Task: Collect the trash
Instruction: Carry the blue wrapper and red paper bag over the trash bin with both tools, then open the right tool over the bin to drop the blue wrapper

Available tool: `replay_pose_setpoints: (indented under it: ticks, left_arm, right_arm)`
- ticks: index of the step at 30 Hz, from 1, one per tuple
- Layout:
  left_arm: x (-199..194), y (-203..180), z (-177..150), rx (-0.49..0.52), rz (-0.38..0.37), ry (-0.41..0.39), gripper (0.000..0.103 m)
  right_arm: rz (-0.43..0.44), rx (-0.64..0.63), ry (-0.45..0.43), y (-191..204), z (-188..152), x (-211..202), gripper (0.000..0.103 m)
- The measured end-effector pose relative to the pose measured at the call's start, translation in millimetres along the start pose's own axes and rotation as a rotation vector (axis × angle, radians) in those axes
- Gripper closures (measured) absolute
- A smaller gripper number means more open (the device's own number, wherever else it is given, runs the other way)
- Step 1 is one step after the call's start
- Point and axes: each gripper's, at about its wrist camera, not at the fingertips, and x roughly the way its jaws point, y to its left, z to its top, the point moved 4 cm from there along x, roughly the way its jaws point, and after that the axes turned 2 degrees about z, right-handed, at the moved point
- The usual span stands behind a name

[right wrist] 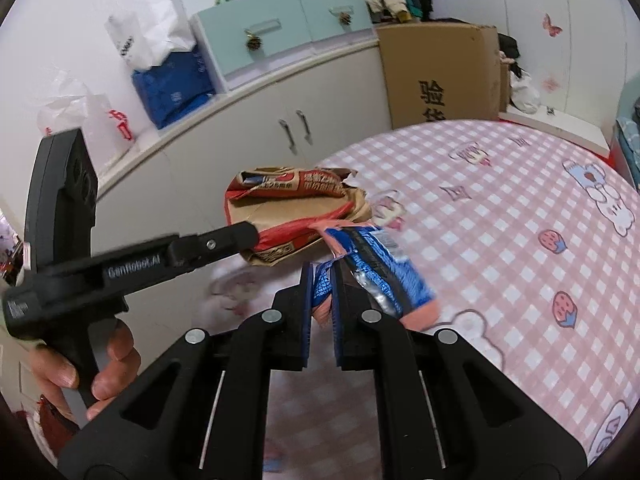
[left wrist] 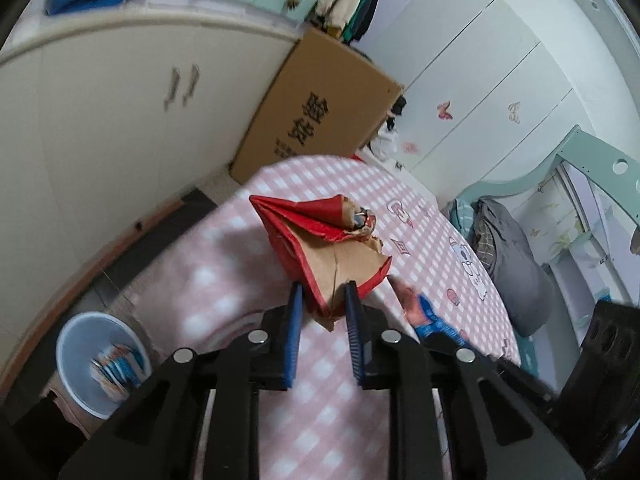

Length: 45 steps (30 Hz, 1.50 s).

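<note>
**Both claws loaded, bin below left**

Blue pads of left gripper [left wrist: 323, 294] pinch the torn red-and-brown paper bag [left wrist: 320, 240] by its near corner, lifted off the pink checked tablecloth [left wrist: 224, 264]. Right gripper [right wrist: 320, 280] clamps a blue-pink wrapper [right wrist: 380, 268]. Wastebasket [left wrist: 72, 344] sits lower left, presumably the drop point. Left gripper's body reads "GenRobot.AI"; bag print illegible.
</note>
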Motion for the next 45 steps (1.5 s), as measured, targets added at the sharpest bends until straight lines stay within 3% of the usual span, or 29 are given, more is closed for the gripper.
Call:
replay_pose_setpoints:
  ticks: [8, 19, 25, 31, 37, 45]
  left_arm:
    - [-83, 54, -14, 0.013, 0.143, -0.146, 0.084]
    - [-140, 147, -39, -0.011, 0.386, -0.181, 0.083]
    - [-133, 197, -50, -0.051, 0.481, -0.141, 0.083]
    - [-110, 240, -68, -0.070, 0.591, -0.088, 0.083]
    - [-86, 287, -87, -0.145, 0.613, 0.008, 0.083]
    - [-61, 323, -106, -0.207, 0.622, 0.087, 0.083]
  right_arm:
    - [0.109, -0.080, -0.004, 83, -5, 1, 0.094]
    - [0.233, -0.158, 0.071, 189, -29, 53, 0.094]
    - [0.214, -0.177, 0.138, 214, -54, 101, 0.094]
    - [0.181, -0.148, 0.229, 210, -87, 160, 0.094]
    - [0.140, -0.128, 0.331, 204, -119, 219, 0.094]
    - [0.117, -0.111, 0.408, 199, -147, 273, 0.092]
